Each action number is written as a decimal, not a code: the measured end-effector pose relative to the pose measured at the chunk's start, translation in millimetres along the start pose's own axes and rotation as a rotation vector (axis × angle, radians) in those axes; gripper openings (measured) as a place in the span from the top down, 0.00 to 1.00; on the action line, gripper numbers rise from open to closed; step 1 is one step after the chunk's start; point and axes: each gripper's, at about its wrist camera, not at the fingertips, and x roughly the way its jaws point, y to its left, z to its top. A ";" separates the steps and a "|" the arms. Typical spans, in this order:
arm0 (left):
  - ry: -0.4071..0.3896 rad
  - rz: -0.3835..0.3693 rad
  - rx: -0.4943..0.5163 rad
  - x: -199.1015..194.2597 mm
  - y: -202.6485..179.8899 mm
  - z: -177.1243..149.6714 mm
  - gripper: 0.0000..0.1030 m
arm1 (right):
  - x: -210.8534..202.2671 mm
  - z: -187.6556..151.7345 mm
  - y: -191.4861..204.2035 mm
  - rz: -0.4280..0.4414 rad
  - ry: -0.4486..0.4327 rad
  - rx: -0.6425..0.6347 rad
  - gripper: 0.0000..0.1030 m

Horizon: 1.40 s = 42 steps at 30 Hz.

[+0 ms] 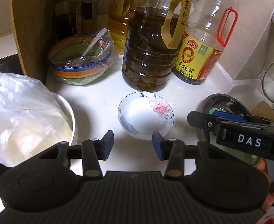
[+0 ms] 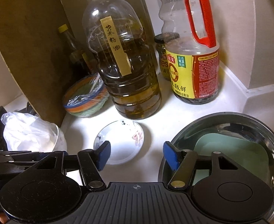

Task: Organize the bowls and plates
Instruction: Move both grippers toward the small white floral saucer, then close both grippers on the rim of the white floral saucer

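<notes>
A small white dish [image 1: 146,114] with a pink flower print lies on the white counter in front of the oil bottles. My left gripper [image 1: 133,145] is open just short of the dish's near rim, with nothing between its fingers. To the right stands a steel bowl [image 2: 230,119] with a pale green plate [image 2: 230,149] inside it. My right gripper [image 2: 138,155] is open. One of its fingers hangs over the small dish [image 2: 122,140] and the other sits at the steel bowl's left rim. It grips nothing. A striped bowl [image 1: 81,59] under cling film, with a spoon in it, sits at the back left.
A large oil bottle [image 1: 148,59] and a soy sauce bottle [image 1: 202,52] stand right behind the dish, with more bottles in the corner. A cardboard sheet [image 1: 32,28] leans at the left. A white bowl with a plastic bag [image 1: 24,123] is at the near left.
</notes>
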 end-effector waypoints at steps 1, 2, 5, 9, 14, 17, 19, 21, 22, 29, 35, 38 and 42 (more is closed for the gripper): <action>0.001 0.002 0.000 1.9 -0.2 1.2 0.60 | 1.9 0.9 -0.7 0.001 0.003 0.000 0.43; 0.003 0.004 -0.001 3.9 -0.2 2.6 0.60 | 3.9 1.9 -1.4 0.002 0.006 0.000 0.44; 0.009 0.010 -0.005 9.0 -0.6 5.4 0.60 | 10.2 4.7 -2.8 0.004 0.017 -0.007 0.47; 0.018 0.022 -0.003 17.9 -1.5 8.8 0.61 | 20.8 8.9 -6.0 0.009 0.038 -0.015 0.54; 0.024 0.029 -0.006 26.8 -0.9 13.1 0.61 | 34.7 13.6 -8.0 0.011 0.070 -0.030 0.60; 0.029 0.037 -0.005 32.8 -0.5 15.7 0.61 | 43.0 16.0 -9.2 0.011 0.090 -0.037 0.63; 0.035 0.039 -0.008 36.9 0.2 17.5 0.63 | 47.9 17.8 -9.3 0.008 0.101 -0.043 0.65; 0.040 0.042 -0.009 40.8 0.9 19.6 0.64 | 53.1 19.6 -9.1 0.006 0.111 -0.051 0.66; 0.042 0.044 -0.008 42.6 0.9 20.5 0.65 | 55.7 20.3 -8.9 0.003 0.117 -0.056 0.66; 0.062 0.049 -0.012 55.2 2.9 24.7 0.68 | 70.3 22.1 -6.0 -0.004 0.149 -0.082 0.68; 0.073 0.056 -0.018 62.1 5.3 25.9 0.71 | 82.0 23.3 -2.0 -0.012 0.170 -0.113 0.69; 0.075 0.058 -0.021 64.5 6.4 26.2 0.75 | 87.4 23.9 -1.8 -0.016 0.184 -0.123 0.70; 0.081 0.056 -0.029 68.0 7.9 26.2 0.77 | 92.7 24.9 -2.7 -0.017 0.197 -0.125 0.73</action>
